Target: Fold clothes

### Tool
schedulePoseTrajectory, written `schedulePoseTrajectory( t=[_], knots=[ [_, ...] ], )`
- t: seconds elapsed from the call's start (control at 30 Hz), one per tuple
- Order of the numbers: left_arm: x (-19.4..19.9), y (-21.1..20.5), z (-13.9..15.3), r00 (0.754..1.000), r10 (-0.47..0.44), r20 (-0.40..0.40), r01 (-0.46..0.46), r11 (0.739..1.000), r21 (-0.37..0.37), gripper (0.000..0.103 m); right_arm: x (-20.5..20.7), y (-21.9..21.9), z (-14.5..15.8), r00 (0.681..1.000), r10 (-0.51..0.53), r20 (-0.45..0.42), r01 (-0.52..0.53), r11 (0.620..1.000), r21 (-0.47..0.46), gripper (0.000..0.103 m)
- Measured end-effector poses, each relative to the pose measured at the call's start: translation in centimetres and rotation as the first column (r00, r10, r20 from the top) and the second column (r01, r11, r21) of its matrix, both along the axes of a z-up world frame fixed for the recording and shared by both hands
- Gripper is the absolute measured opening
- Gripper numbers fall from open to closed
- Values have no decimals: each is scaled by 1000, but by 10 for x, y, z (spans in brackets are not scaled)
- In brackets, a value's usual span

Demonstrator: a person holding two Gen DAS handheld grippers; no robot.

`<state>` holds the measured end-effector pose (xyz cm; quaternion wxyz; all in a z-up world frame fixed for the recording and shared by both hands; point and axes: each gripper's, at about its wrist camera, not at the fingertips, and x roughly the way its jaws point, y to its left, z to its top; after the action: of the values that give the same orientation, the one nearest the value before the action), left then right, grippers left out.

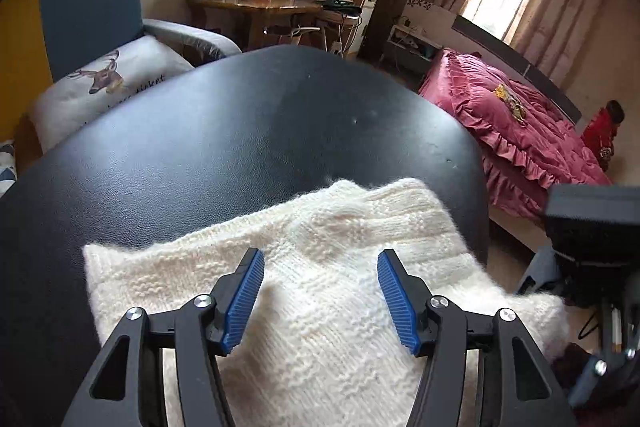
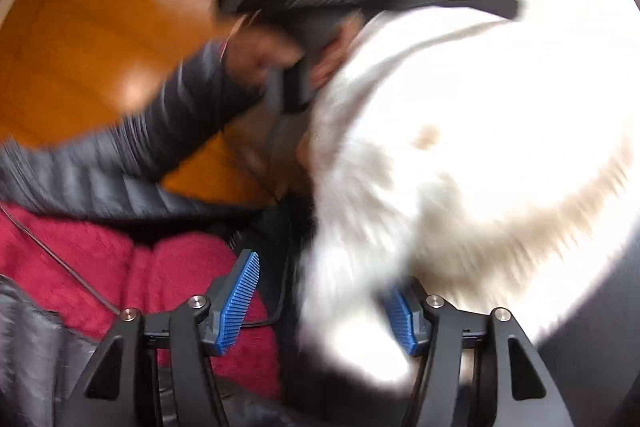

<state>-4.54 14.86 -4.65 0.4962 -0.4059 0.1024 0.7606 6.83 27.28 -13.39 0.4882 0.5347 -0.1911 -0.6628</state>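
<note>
Fingers of left gripper (image 1: pixel 320 297) spread wide, empty, above cream knit sweater (image 1: pixel 320 267) folded at the black tabletop's (image 1: pixel 200 131) near edge. Right gripper (image 2: pixel 320 303) parted, blurred; grip on sweater: cannot tell. Judged mid-fold; next move needs an edge grasp.

From my remote station I log one partly legible inscription: dark handwritten-style lettering under the deer print on the white cushion (image 1: pixel 116 79), its last word seemingly ending "…icket", the rest cut off by the black table (image 1: pixel 240 131); nothing else readable.
</note>
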Motion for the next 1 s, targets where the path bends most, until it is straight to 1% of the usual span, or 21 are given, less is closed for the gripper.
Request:
schedulePoseTrajectory(
  t=[0.07,0.1,0.17,0.23,0.27,0.4,0.43,0.53,0.57,0.6,0.67,0.7,0.73,0.77,0.8,0.83,0.87,0.9,0.93,0.97,1.0],
  knots=[
    [6,-14,6,1000,17,9,-17,999,39,61,5,29,5,989,-147,19,148,988,-50,63],
    [8,-21,8,999,33,8,-33,998,52,62,6,42,7,974,-224,28,225,971,-78,64],
    [13,-37,11,998,65,4,-65,995,72,62,5,63,8,931,-360,62,366,919,-146,69],
    [18,-52,11,995,95,18,-96,991,95,63,0,75,4,880,-461,115,475,855,-210,71],
    [21,-58,12,994,106,25,-108,988,109,63,-4,75,2,857,-497,137,515,828,-222,71],
    [39,-79,12,991,130,42,-135,977,165,63,-25,60,-9,782,-604,151,620,777,-103,71],
    [44,-83,11,990,131,47,-137,976,172,63,-28,57,-10,773,-618,145,631,772,-78,71],
    [56,-95,4,990,127,65,-137,973,184,63,-33,47,-13,763,-636,116,642,766,-19,71],
    [58,-98,1,989,123,76,-135,973,186,63,-35,42,-12,769,-633,91,635,772,2,71],
    [59,-98,-4,989,117,90,-132,974,184,65,-38,34,-10,788,-614,44,613,789,46,69],
    [62,-98,-11,989,107,107,-125,976,177,66,-44,12,0,821,-561,-102,570,806,156,58],
    [64,-97,-11,989,101,104,-118,978,171,67,-54,14,6,830,-528,-181,557,802,214,46],
    [65,-96,-10,990,90,105,-107,980,170,67,-60,16,17,825,-498,-268,560,787,259,35],
    [66,-95,-9,991,80,105,-97,981,169,67,-60,9,32,808,-466,-359,572,767,292,26],
    [68,-95,-7,992,63,110,-82,982,172,68,-62,9,48,784,-423,-454,586,746,318,20],
    [70,-96,-6,992,42,118,-63,982,179,70,-61,5,61,760,-350,-548,594,716,365,20],
    [73,-97,-5,993,31,117,-51,983,179,70,-63,3,63,756,-266,-598,592,668,451,20],
    [74,-99,-4,993,28,115,-48,983,176,70,-70,5,52,779,-224,-585,578,618,533,20],
    [74,-102,-4,991,27,128,-51,981,188,70,-77,12,32,824,-232,-517,540,600,591,20],
    [73,-105,-2,989,28,148,-60,975,212,70,-79,24,15,843,-271,-464,524,609,596,20],
    [71,-109,1,985,35,166,-75,968,238,70,-76,39,9,831,-326,-451,547,626,555,20]
  ],
)
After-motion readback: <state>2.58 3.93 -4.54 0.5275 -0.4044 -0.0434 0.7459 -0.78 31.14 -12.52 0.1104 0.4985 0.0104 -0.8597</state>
